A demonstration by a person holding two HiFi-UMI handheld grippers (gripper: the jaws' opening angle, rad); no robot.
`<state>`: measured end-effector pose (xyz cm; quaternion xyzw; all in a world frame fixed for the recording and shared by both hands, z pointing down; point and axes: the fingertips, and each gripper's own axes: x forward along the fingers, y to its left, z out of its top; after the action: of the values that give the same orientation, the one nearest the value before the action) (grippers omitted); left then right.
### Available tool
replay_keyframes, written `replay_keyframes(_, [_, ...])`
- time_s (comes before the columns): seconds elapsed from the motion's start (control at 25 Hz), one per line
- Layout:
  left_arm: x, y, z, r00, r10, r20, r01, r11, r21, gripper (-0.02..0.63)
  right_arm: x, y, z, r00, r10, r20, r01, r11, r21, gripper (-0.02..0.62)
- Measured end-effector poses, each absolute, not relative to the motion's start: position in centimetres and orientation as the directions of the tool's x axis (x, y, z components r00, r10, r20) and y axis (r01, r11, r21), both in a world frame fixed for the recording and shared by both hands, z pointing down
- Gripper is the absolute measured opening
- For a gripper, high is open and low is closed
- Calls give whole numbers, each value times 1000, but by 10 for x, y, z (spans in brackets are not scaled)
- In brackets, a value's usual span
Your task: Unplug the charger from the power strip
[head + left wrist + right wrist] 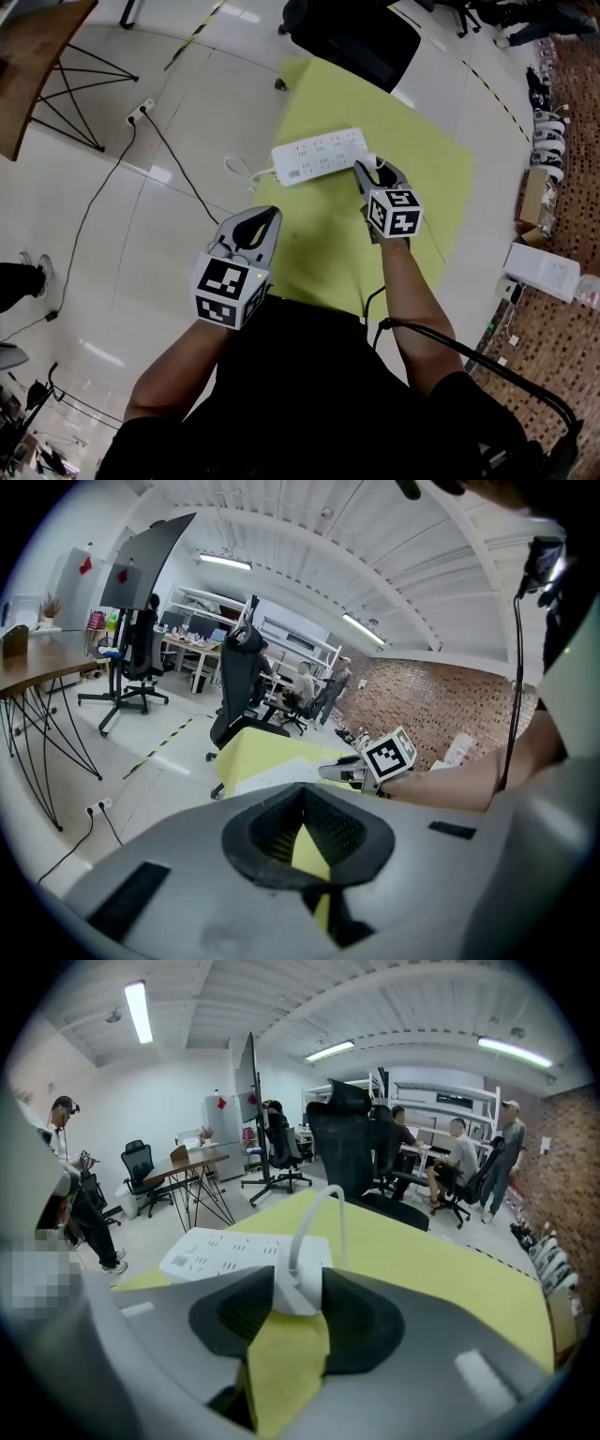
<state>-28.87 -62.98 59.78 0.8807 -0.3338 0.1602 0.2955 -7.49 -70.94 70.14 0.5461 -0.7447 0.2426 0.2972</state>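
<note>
Right gripper view shows the right gripper (362, 174) closed on the white charger (298, 1290): both dark pads lie against the charger's sides, and the block fills the gap between the jaws. A white cable (317, 1211) rises from the top of the charger and arches away over the yellow surface (441, 1260). Just behind the charger lies the white power strip (220, 1252), flat on that surface, with its socket rows facing up. The jaws hide the charger's underside, so whether its pins sit in the strip cannot be told.

From the head view, the power strip (319, 155) lies across the far part of the yellow surface (319, 248), and the right gripper's jaws reach its near right end. The strip's own white cord (240, 169) loops off its left end.

The left gripper (268, 217) hovers nearer the person, well apart from the strip, to the left. In its own view its jaws meet at the tips with nothing between them; only a sliver of yellow shows through the hollow behind the tips.
</note>
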Motion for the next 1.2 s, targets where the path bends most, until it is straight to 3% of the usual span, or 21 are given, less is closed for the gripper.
replay_keyframes(0.64, [-293,-631,591,725,-517,456,-688,-584,432,6,-76,-711,681,-217,-690,691,-954,301,0,135])
replay_keyframes(1.2, [-292,-617,583,722,-537,436,-691,-580,432,6,-90,-624,668,-346,-624,700,-935,289,-205,137])
